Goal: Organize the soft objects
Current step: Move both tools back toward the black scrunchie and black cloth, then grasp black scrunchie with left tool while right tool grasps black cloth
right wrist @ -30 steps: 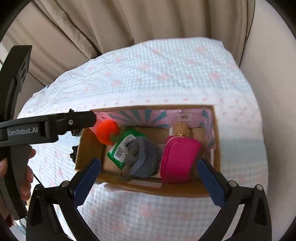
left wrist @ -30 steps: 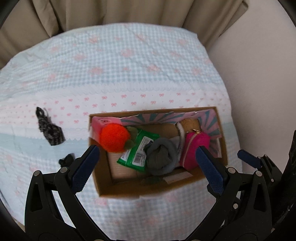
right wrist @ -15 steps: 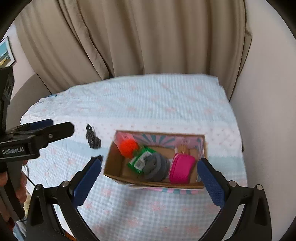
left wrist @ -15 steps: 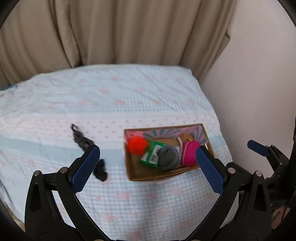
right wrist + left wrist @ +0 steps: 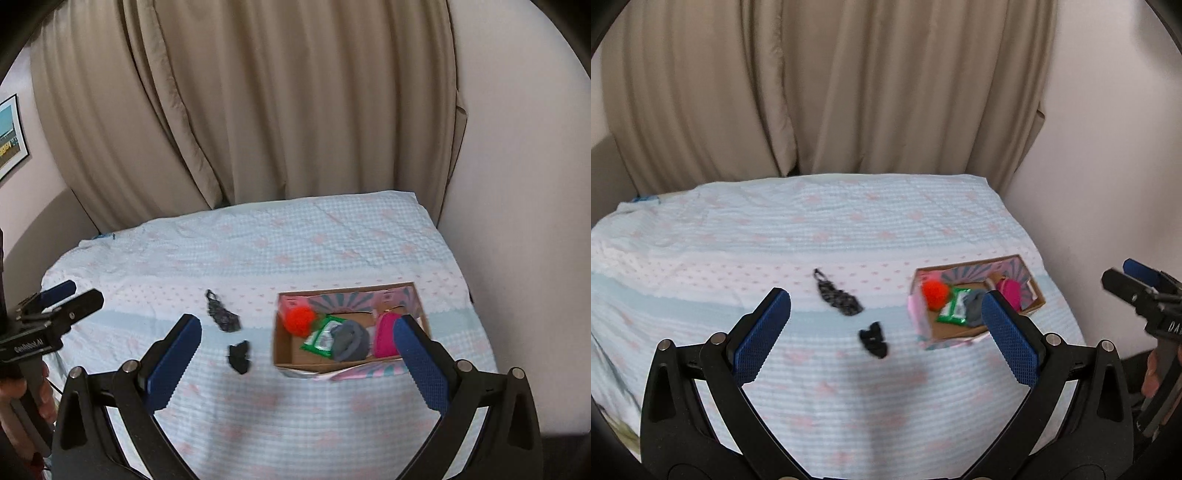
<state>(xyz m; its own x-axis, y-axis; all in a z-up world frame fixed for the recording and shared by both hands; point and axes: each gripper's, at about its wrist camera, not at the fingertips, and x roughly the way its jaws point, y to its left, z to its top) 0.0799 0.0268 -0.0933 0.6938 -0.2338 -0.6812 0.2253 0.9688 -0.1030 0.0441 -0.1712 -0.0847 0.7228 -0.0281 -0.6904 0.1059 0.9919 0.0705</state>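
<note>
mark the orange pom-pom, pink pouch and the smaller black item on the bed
orange pom-pom (image 5: 300, 320), right wrist view, middle of the fluffy ball.
pink pouch (image 5: 384, 338), right wrist view, its front face left of the finger.
small black item (image 5: 240, 356), right wrist view, centre of the dark clump.

The right tongs' pad (image 5: 421, 363) hides part of the pink pouch (image 5: 384, 338).

A bed (image 5: 332, 236) is covered by a pale blue cloth with pink bows. On it are laid a cardboard box (image 5: 282, 349), a black patterned pouch (image 5: 222, 316) and a small black item (image 5: 239, 356), apart from each other.
</note>
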